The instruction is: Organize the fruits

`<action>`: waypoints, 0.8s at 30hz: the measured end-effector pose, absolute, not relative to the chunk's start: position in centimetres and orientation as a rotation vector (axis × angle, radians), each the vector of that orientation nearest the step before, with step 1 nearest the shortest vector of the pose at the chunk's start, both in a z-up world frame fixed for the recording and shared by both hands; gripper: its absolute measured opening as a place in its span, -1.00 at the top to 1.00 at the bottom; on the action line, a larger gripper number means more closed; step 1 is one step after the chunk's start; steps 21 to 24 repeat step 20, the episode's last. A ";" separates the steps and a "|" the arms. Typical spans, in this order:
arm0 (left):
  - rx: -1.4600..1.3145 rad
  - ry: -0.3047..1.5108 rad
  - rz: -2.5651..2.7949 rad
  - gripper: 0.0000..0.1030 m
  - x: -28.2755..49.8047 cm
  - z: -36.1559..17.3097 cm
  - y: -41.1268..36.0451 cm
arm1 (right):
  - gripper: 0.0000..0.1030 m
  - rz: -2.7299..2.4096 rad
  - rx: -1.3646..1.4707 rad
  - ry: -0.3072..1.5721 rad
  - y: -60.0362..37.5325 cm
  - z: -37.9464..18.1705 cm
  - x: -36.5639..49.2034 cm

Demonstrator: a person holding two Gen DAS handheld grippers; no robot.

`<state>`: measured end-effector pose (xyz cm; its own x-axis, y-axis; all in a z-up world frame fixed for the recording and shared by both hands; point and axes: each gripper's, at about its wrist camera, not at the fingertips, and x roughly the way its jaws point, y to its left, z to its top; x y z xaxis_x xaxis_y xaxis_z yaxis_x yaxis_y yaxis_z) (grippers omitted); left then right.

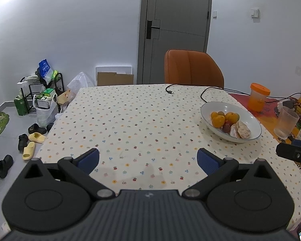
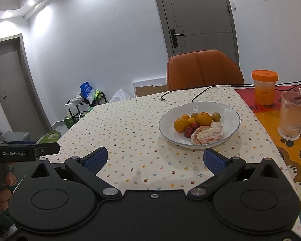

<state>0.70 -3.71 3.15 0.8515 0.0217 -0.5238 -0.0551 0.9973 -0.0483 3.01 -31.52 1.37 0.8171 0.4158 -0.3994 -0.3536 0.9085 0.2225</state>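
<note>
A white bowl (image 1: 248, 119) (image 2: 230, 111) sits on the dotted tablecloth and holds small oranges (image 1: 218, 121) (image 2: 204, 118), dark red fruits (image 2: 188, 131), greenish round fruits (image 2: 216, 116) and a peeled orange (image 1: 240, 131) (image 2: 208, 133). My left gripper (image 1: 148, 159) is open over bare cloth, left of the bowl and nearer than it. My right gripper (image 2: 155, 159) is open with nothing between its fingers, just short of the bowl's near rim. The left tool and a hand show at the left edge of the right wrist view.
An orange-lidded cup (image 1: 257, 97) (image 2: 264, 87) and a ribbed glass (image 1: 286, 123) (image 2: 293, 115) stand right of the bowl on a colourful mat. Black cables (image 1: 205, 92) lie at the table's far edge. An orange chair (image 1: 192, 69) stands behind. Shoes and bags clutter the floor at left.
</note>
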 end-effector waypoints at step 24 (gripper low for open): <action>-0.054 0.551 0.029 -0.99 0.8 2.8 -3.6 | -1.00 0.415 0.127 0.461 -31.4 1.2 3.1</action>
